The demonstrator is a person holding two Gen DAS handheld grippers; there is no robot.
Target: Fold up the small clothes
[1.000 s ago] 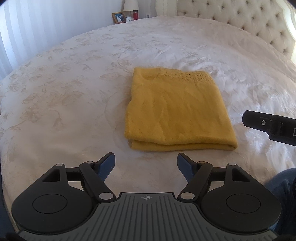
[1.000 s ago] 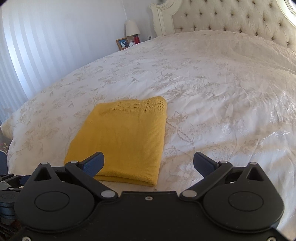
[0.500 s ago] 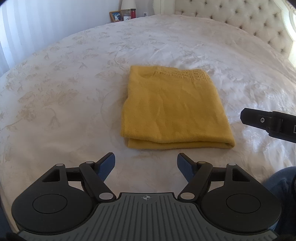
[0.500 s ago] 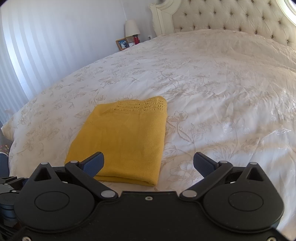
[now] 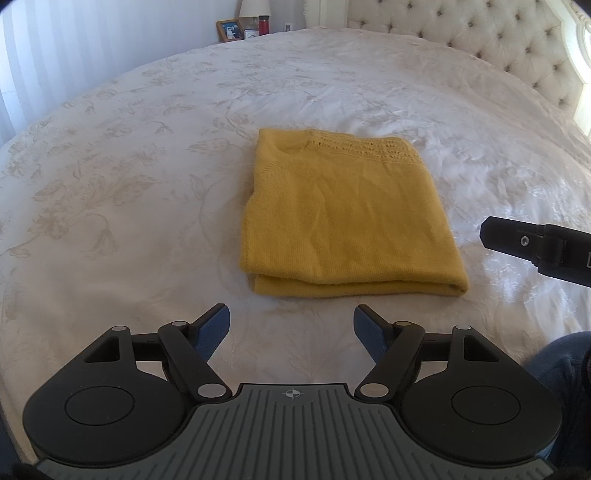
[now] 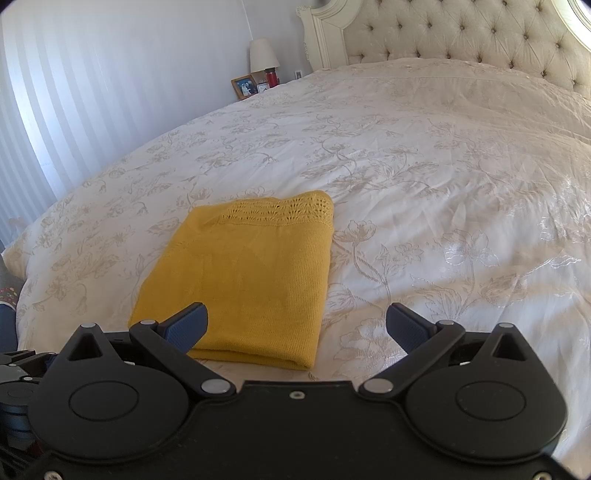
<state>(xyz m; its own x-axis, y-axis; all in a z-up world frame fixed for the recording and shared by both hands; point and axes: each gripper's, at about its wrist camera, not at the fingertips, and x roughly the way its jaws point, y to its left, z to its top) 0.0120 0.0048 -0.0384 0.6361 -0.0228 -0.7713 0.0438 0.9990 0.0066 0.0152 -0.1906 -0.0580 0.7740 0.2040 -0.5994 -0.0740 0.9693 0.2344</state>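
Observation:
A yellow knit garment lies folded into a flat rectangle on the bed, its doubled edge toward me and an openwork band at its far end. In the right wrist view the same garment sits left of centre. My left gripper hovers open just short of the folded edge, nothing between its blue pads. My right gripper is open too, its left fingertip over the garment's near corner without gripping it. The right gripper's body shows at the right edge of the left wrist view.
A white floral bedspread covers the whole bed. A tufted headboard stands at the back. A nightstand with a lamp, a framed photo and a red bottle is at the far left corner. A blue-clad leg is at lower right.
The garment sits slightly lower and more central in the left wrist view than one second ago; both grippers stay open and nothing has been picked up.

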